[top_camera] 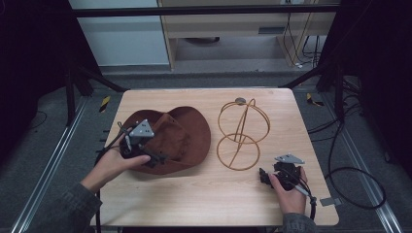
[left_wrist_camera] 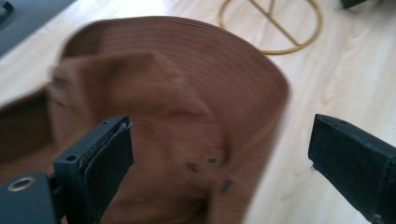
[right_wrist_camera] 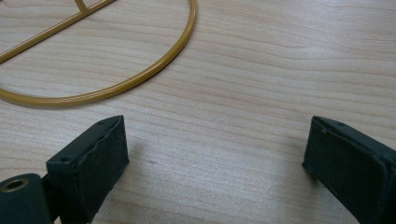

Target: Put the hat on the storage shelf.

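Note:
A brown brimmed hat (top_camera: 175, 138) lies on the left half of the wooden table (top_camera: 209, 199). My left gripper (top_camera: 154, 158) hovers over the hat's near brim, open; the left gripper view shows the hat (left_wrist_camera: 177, 107) spread between and beyond the wide-apart jaws. A gold wire hat stand (top_camera: 241, 133) stands upright at the table's middle right, on a ring base (right_wrist_camera: 116, 84). My right gripper (top_camera: 264, 175) rests low on the table near the front right, open, with bare wood between its jaws and the ring base just ahead of it.
A small dark round disc (top_camera: 240, 101) lies at the table's far edge behind the stand. Cables (top_camera: 350, 170) trail on the floor to the right. A black frame and dark curtains surround the table.

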### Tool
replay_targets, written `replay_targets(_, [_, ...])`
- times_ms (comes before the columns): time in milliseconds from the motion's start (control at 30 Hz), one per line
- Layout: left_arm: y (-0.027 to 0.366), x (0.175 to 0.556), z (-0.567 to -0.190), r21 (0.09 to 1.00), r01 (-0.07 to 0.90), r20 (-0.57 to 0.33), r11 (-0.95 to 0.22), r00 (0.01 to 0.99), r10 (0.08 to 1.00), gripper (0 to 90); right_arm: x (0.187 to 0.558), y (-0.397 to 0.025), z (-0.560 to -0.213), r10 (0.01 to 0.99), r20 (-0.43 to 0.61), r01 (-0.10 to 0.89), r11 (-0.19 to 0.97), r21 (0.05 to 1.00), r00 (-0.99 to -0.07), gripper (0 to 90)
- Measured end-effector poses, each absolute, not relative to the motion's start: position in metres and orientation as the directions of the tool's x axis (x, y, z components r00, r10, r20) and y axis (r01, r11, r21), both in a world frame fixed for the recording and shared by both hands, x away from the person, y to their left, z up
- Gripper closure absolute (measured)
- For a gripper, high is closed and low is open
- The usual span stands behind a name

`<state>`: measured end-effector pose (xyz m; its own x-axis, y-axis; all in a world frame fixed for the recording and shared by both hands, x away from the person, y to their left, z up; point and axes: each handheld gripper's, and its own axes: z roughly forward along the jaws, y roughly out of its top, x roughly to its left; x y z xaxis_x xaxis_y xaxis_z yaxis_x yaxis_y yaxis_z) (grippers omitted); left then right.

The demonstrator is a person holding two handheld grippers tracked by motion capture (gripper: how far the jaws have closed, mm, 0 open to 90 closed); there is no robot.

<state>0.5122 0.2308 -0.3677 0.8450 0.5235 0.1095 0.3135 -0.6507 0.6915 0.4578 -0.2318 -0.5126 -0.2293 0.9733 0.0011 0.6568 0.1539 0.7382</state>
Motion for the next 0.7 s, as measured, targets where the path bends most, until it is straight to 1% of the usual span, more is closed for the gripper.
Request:
replay_targets(67, [0.234,0.524,-0.362,0.680,0.325,0.112,-0.658,0.840,0.531,5.9,0.458,-0.232,-0.513,0.973,0.001,0.657,0.154,0.738,-0.229,6.4])
replay_targets(133, [0.237,0.537,-0.360,0.673,0.358,0.093,-0.647,0.827,0.555,6.1,0.458,-0.232,-0.513,0.973,0.000,0.657,0.155,0.738,-0.230,6.4])
replay_targets(167, [0.239,0.544,-0.359,0.661,0.368,0.097,-0.654,0.822,0.561,6.1,0.458,-0.232,-0.513,0.973,0.001,0.657,0.154,0.738,-0.230,6.4])
replay_targets(233, [0.241,0.556,-0.359,0.643,0.385,0.107,-0.662,0.810,0.576,6.3,0.458,-0.232,-0.513,0.973,0.002,0.656,0.153,0.739,-0.229,6.4])
replay_targets(367, [0.242,0.577,-0.362,0.614,0.428,0.090,-0.663,0.796,0.598,7.0,0.458,-0.232,-0.513,0.973,0.001,0.656,0.154,0.738,-0.230,6.4])
replay_targets(533, [0.240,0.587,-0.371,0.571,0.466,0.079,-0.676,0.788,0.611,8.0,0.458,-0.232,-0.512,0.973,0.002,0.657,0.153,0.738,-0.229,6.4])
replay_targets(700, [0.233,0.592,-0.381,0.544,0.481,0.067,-0.687,0.792,0.607,8.6,0.457,-0.232,-0.512,0.973,0.003,0.657,0.153,0.738,-0.230,6.4])
